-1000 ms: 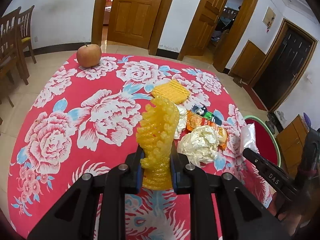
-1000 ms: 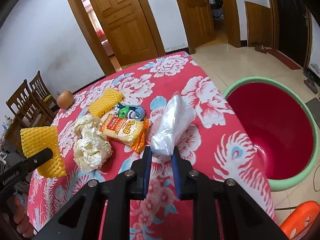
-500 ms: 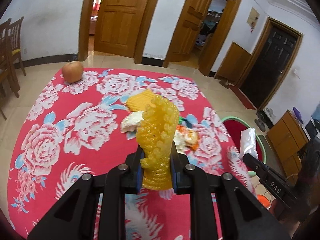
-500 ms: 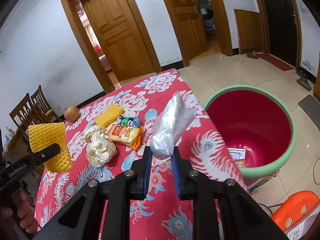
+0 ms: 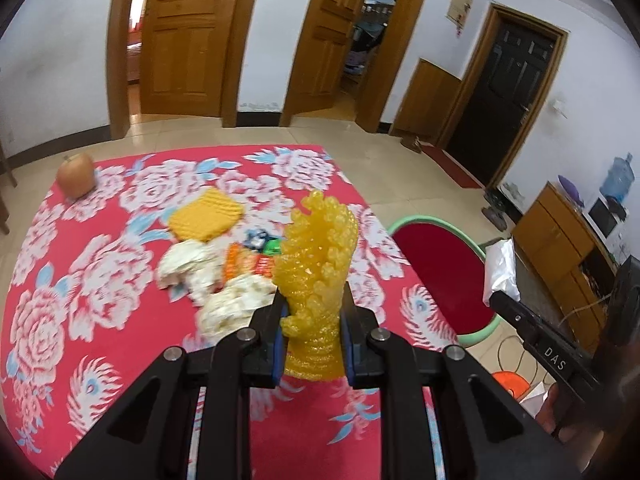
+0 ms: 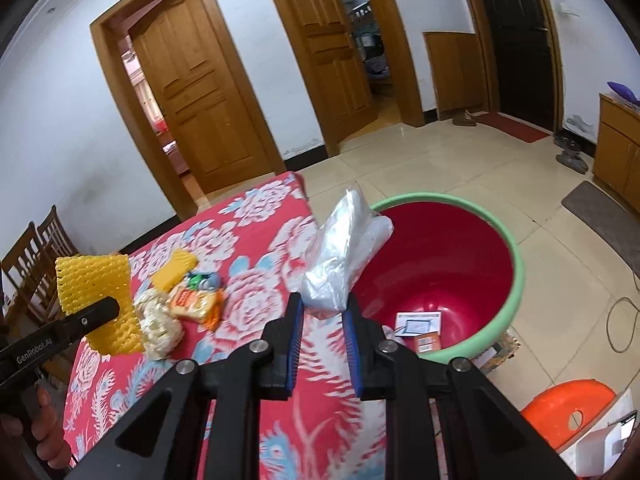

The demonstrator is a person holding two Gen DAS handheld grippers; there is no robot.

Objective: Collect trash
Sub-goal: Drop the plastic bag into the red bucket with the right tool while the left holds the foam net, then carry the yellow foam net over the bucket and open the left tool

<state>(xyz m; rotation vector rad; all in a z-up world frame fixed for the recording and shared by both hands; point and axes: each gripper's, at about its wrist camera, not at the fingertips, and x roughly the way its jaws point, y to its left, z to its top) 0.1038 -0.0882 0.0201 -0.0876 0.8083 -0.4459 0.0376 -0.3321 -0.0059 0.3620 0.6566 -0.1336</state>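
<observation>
Foam netting (image 5: 316,280), yellow, sits clamped upright in my left gripper (image 5: 313,332) above the table (image 5: 100,280). My right gripper (image 6: 323,320) pinches a clear plastic bag (image 6: 344,256) beside the red bin (image 6: 440,264), whose rim is green.

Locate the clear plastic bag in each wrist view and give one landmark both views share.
Left wrist: clear plastic bag at the right edge, pinched in the right gripper.
Right wrist: bag at centre, between that gripper's fingers.
Shared landmark: red basin with a green rim.
</observation>
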